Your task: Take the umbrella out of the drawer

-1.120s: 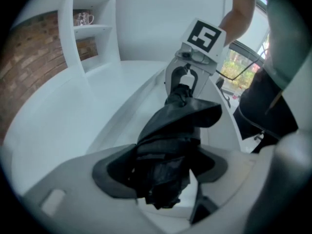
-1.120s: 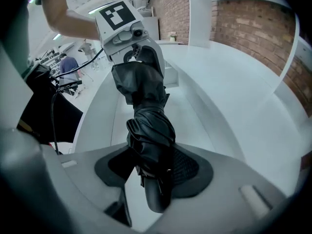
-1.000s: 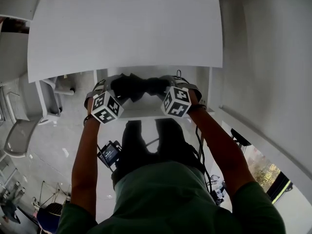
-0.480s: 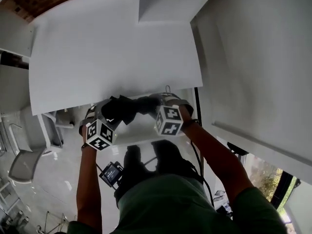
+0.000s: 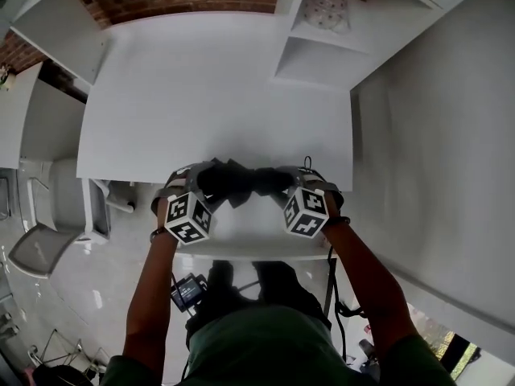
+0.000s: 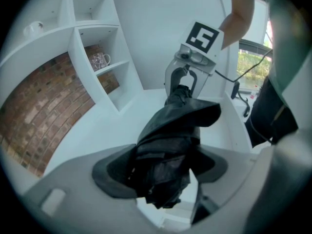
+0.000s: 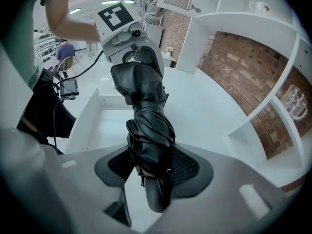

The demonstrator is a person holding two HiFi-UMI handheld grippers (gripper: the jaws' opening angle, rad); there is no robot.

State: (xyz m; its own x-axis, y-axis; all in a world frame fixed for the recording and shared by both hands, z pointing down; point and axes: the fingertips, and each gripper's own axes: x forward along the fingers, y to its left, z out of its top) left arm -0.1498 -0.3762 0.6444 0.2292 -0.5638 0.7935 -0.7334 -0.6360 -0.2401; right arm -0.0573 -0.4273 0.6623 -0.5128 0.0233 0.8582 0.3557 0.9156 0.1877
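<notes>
Umbrella (image 5: 238, 185), folded, hangs crosswise above the open drawer (image 7: 105, 118) at the tabletop (image 5: 217, 95) edge, its long axis running between my hands, neither nearer. My left hand-held gripper (image 6: 161, 169) clamps the loose fabric end, my right hand-held gripper (image 7: 153, 167) the handle end. Only the right gripper view shows the drawer below.

No readable text or numbers.
The marker cube (image 5: 187, 218) on the left gripper (image 5: 208, 183) and the second cube (image 5: 306, 211) on the right gripper (image 5: 280, 182) bear only black-and-white square patterns; the small screen (image 5: 185, 293) is illegible.
</notes>
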